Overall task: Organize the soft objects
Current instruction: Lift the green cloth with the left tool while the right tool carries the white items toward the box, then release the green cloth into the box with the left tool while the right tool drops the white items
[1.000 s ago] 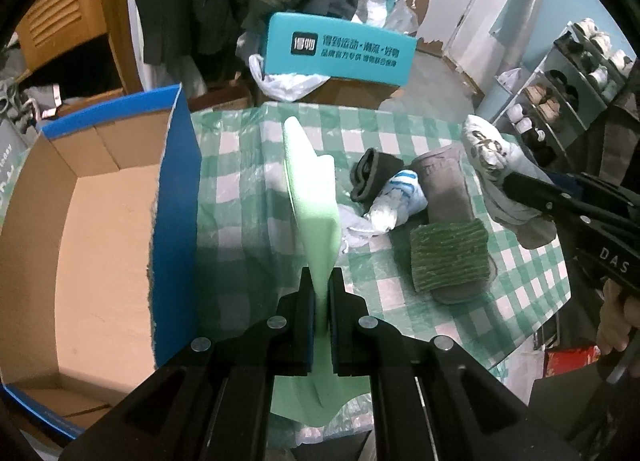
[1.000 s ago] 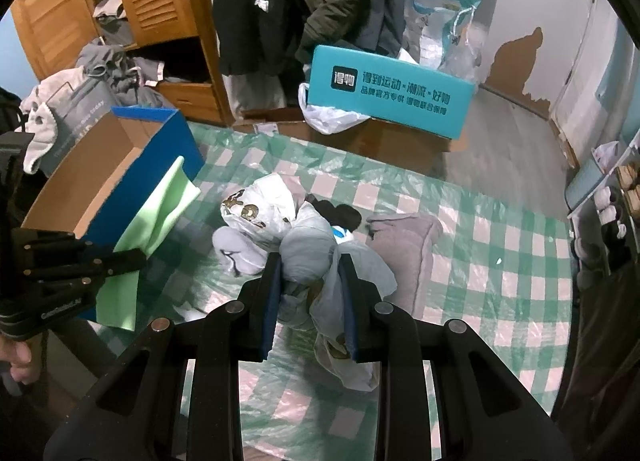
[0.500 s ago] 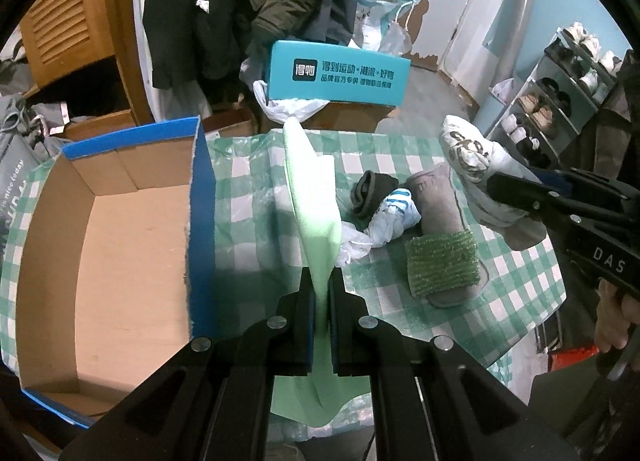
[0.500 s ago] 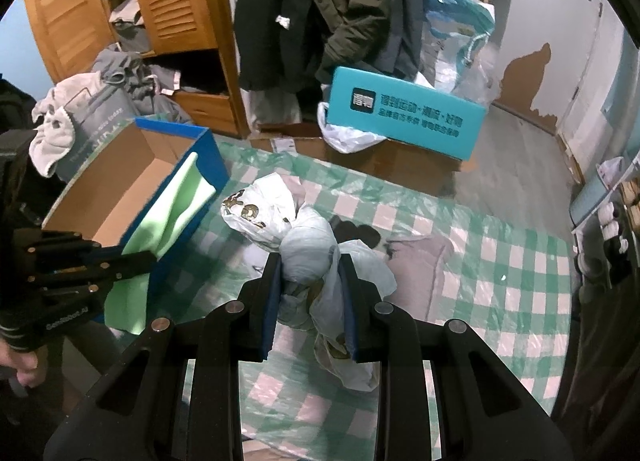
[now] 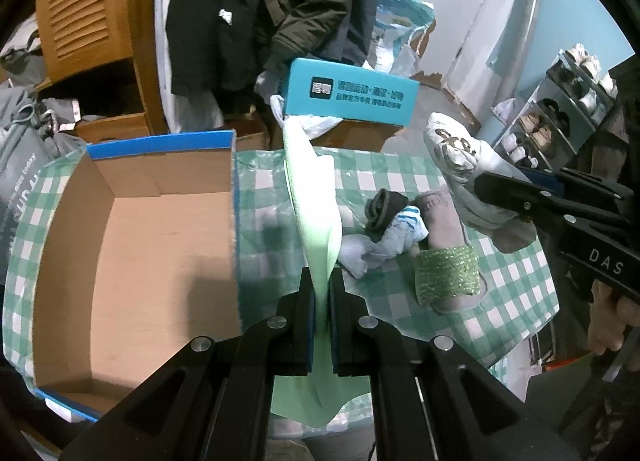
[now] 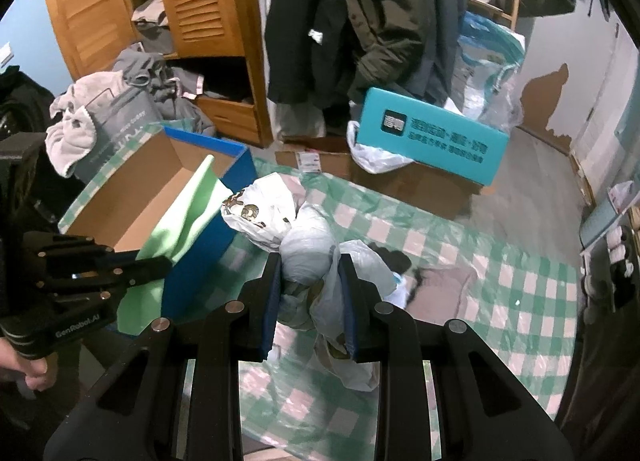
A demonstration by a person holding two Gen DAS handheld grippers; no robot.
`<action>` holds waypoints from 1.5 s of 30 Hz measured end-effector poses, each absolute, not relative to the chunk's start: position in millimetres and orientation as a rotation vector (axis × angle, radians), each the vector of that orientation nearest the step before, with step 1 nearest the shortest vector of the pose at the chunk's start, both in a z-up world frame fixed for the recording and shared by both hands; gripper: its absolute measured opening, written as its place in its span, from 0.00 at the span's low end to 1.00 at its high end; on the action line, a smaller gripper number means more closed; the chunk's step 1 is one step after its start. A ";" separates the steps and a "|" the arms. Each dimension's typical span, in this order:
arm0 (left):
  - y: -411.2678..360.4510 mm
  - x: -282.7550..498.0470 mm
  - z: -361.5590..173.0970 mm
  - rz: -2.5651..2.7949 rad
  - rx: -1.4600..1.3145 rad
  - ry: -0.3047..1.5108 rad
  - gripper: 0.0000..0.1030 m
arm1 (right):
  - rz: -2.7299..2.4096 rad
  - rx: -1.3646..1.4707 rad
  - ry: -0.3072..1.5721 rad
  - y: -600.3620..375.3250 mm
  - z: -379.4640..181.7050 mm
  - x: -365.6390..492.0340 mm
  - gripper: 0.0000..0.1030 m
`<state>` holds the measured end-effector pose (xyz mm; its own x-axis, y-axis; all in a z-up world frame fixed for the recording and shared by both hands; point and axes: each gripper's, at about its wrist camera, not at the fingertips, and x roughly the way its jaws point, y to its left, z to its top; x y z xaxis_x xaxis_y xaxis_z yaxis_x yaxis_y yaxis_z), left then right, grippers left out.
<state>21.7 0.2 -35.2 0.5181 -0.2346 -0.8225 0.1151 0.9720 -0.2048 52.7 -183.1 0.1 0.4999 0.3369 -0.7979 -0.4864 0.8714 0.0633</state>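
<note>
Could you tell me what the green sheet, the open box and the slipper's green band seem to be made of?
Green sheet: probably thin matte foam, since it stands up in a soft curve.
Open box: corrugated cardboard, with a plain brown inside and a blue outer skin.
Slipper's green band: knitted or woven yarn with a glittery sheen, as far as it shows.

Surface: a table covered by a green-and-white checked cloth under clear plastic film
Left side: an open cardboard box with blue outer walls stood on the cloth, nothing visible inside
Middle: a dark rolled sock lay touching a white sock with blue stripes; a pale crumpled cloth lay just beside them
Right of middle: a grey-brown slipper with a glittery green band lay flat, touching the striped sock
Far right part of the cloth: bare checks
</note>
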 end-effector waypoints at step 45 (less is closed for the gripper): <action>155.3 22.0 -64.5 0.040 -0.264 1.020 0.06 | 0.764 -0.336 1.033 34.0 -36.7 74.3 0.25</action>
<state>22.0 155.3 -64.5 0.5258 -0.0894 -0.8459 -0.1555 0.9676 -0.1989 74.3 34.0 -36.7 0.2890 0.4088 -0.8657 -0.7078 0.7001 0.0943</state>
